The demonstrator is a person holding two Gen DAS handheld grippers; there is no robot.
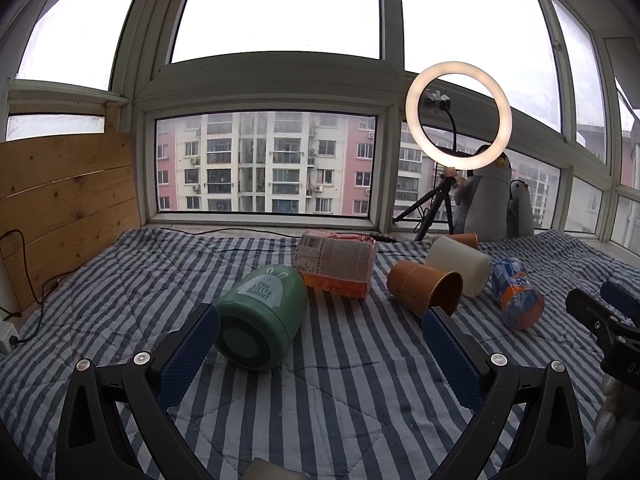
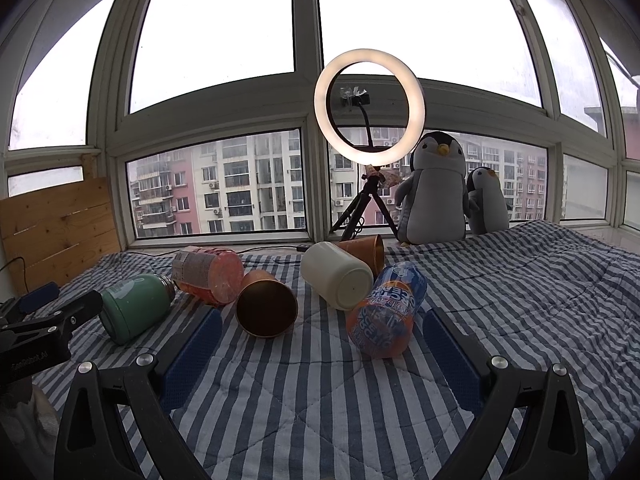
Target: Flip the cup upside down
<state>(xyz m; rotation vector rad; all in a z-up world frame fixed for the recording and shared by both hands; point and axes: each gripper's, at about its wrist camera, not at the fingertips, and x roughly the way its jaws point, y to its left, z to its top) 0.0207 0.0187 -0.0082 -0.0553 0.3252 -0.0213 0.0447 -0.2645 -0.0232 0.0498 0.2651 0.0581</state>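
A brown paper cup (image 1: 424, 287) (image 2: 266, 306) lies on its side on the striped quilt, mouth toward the cameras. A second brown cup (image 1: 466, 239) (image 2: 365, 250) lies on its side farther back, partly hidden behind a white cup (image 1: 460, 266) (image 2: 338, 274), also on its side. My left gripper (image 1: 320, 316) is open and empty, low over the quilt, its fingers flanking a green flask (image 1: 264, 316) and the near brown cup. My right gripper (image 2: 322, 320) is open and empty, just short of the near brown cup and an orange soda bottle (image 2: 386, 310).
An orange-pink snack pack (image 1: 336, 266) (image 2: 208, 276) lies behind the flask (image 2: 134, 306). The soda bottle (image 1: 518, 294) lies right of the cups. A ring light on a tripod (image 2: 369, 104) and two plush penguins (image 2: 436, 188) stand at the window. A wooden board (image 1: 68, 200) is on the left.
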